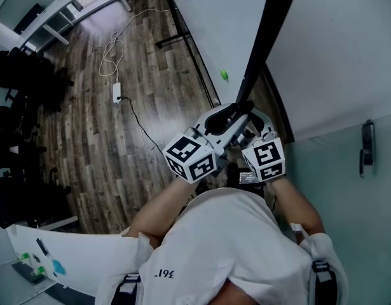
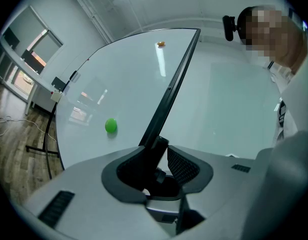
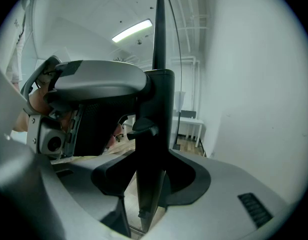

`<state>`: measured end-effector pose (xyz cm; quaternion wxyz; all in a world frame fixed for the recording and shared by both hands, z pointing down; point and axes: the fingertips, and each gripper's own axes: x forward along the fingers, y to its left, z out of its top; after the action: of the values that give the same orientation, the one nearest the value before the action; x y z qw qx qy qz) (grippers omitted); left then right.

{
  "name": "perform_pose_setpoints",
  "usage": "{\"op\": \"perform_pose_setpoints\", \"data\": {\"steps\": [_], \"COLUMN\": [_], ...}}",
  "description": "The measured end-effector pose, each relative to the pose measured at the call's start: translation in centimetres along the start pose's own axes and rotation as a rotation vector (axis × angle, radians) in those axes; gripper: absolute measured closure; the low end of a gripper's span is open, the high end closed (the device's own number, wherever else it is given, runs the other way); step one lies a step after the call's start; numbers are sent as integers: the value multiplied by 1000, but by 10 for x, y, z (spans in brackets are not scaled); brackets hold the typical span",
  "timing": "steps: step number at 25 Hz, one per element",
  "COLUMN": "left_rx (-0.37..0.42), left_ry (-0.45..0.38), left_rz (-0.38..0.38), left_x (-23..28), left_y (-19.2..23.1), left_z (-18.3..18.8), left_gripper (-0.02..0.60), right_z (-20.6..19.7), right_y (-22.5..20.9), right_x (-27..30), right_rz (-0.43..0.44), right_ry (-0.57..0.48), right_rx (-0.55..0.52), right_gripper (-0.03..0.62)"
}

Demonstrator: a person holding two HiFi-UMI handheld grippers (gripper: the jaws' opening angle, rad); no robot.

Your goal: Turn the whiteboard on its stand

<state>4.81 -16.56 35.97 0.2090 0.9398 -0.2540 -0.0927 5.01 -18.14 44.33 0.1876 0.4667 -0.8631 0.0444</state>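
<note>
The whiteboard (image 1: 208,24) is seen edge-on, upright above the wood-plank floor (image 1: 87,126). Its glossy white face is bounded by a slim black frame (image 2: 174,79). A small round green magnet (image 2: 110,125) is stuck to the face left of that frame. The left tool (image 2: 161,161) is clamped on the frame, with dark meshed pads (image 2: 184,166) pressed against it. The right tool (image 3: 152,176) is pinched on the same frame, just beside it.

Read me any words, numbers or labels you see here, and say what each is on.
White shirt: small dark print, upside down, too small to read surely.
Marker cubes: black square codes only, no words.
Whiteboard: no writing in view.
Nothing else is readable.
</note>
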Motion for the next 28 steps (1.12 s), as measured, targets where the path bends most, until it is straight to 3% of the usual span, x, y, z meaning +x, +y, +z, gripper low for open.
{"op": "perform_pose_setpoints", "data": {"steps": [15,28], "left_rx": [7,19], "left_ry": [17,2], "left_rz": [-27,13], "left_x": [-6,-4], "left_y": [-10,7], "left_z": [-5,1], "left_gripper": [439,439], "right_z": [-3,1], "right_y": [5,3], "right_x": [-11,8], "right_rz": [-12,-1], "right_ry": [-7,-18], "right_rx": [-9,-14], "right_gripper": [395,393]}}
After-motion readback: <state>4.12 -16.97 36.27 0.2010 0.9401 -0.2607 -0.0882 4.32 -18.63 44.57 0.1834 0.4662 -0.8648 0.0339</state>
